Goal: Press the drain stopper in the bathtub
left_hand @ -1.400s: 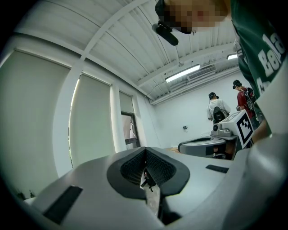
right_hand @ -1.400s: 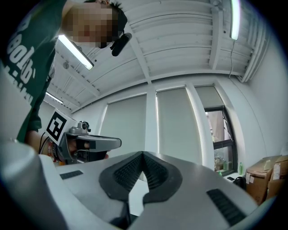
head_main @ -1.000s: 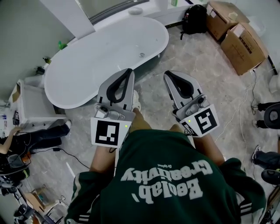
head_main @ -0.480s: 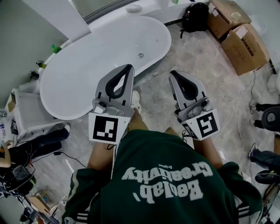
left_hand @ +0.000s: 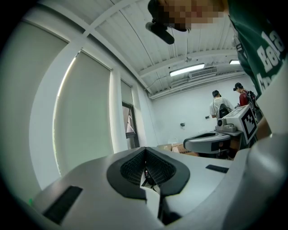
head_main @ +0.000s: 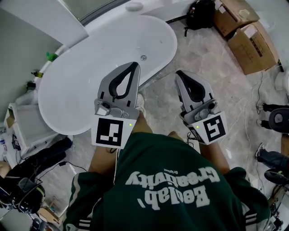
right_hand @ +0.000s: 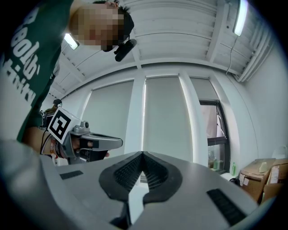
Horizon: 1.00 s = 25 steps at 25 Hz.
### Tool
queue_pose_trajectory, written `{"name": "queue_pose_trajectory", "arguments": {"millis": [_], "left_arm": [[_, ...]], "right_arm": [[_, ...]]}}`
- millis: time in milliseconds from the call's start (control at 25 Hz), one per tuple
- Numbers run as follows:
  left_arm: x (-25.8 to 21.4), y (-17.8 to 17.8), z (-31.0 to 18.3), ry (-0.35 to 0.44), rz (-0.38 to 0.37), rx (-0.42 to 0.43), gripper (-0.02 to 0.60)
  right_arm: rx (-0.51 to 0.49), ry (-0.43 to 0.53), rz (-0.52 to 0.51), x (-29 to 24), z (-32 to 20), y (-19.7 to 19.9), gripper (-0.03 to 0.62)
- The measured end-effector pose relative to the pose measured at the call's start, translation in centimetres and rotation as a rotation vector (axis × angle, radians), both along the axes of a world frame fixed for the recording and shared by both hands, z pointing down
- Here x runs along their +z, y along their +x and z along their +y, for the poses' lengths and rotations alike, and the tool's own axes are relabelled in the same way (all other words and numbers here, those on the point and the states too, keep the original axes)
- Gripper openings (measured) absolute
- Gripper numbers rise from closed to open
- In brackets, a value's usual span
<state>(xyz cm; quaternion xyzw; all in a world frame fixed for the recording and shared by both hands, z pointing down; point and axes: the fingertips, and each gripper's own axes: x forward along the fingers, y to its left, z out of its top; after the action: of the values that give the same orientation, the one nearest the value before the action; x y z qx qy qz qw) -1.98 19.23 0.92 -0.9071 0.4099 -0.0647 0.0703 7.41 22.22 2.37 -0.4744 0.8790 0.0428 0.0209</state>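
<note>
Two hand-held grippers, both held up in front of the person's green sweatshirt (head_main: 171,180), tips pointing away from the body.

1. Left hand-held gripper (head_main: 134,66): jaws closed tip to tip, nothing between them. Its marker cube faced the head camera. In the head view its tips overlapped the near edge of the bathtub.
2. Right hand-held gripper (head_main: 179,74): jaws likewise closed and empty. It was held over the marbled floor (head_main: 216,76), beside the left one and apart from it.
3. Bathtub (head_main: 86,76): white, oval, freestanding, lying diagonally across the upper left of the head view.
4. Drain stopper (head_main: 143,57): small round metal fitting in the tub's bottom, towards the tub's right end. It lay beyond the left gripper's tips and was touched by neither gripper.
5. Cardboard boxes (head_main: 247,34): brown, on the floor at the upper right, well apart from the tub.
6. Black backpack (head_main: 202,11): on the floor, between the tub's far end and the boxes.
7. White cabinet (head_main: 22,124): just beside the tub's left end.
8. Green bottle (head_main: 49,56): on the ledge behind the tub.
9. Two people (left_hand: 221,106): standing far off by the back wall, seen in the left gripper view.
</note>
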Motion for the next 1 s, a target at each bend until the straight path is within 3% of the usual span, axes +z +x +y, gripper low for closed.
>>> {"name": "queue_pose_trajectory", "arguments": {"millis": [280, 480, 1000], "left_arm": [[-0.3, -1.6, -7.1, -0.027, -0.005, 0.031, 0.008], [-0.7, -3.0, -11.1, -0.042, 0.018, 0.046, 0.008], [-0.3, -6.4, -20.8, -0.069, 0.075, 0.034, 0.008]], "right_arm": [[0.008, -0.011, -0.015, -0.9, -6.6, -2.1, 0.011], [0.094, 0.011, -0.017, -1.8, -11.2, -2.3, 0.011], [0.104, 0.001, 0.019, -2.4, -21.2, -6.1, 0.011]]}}
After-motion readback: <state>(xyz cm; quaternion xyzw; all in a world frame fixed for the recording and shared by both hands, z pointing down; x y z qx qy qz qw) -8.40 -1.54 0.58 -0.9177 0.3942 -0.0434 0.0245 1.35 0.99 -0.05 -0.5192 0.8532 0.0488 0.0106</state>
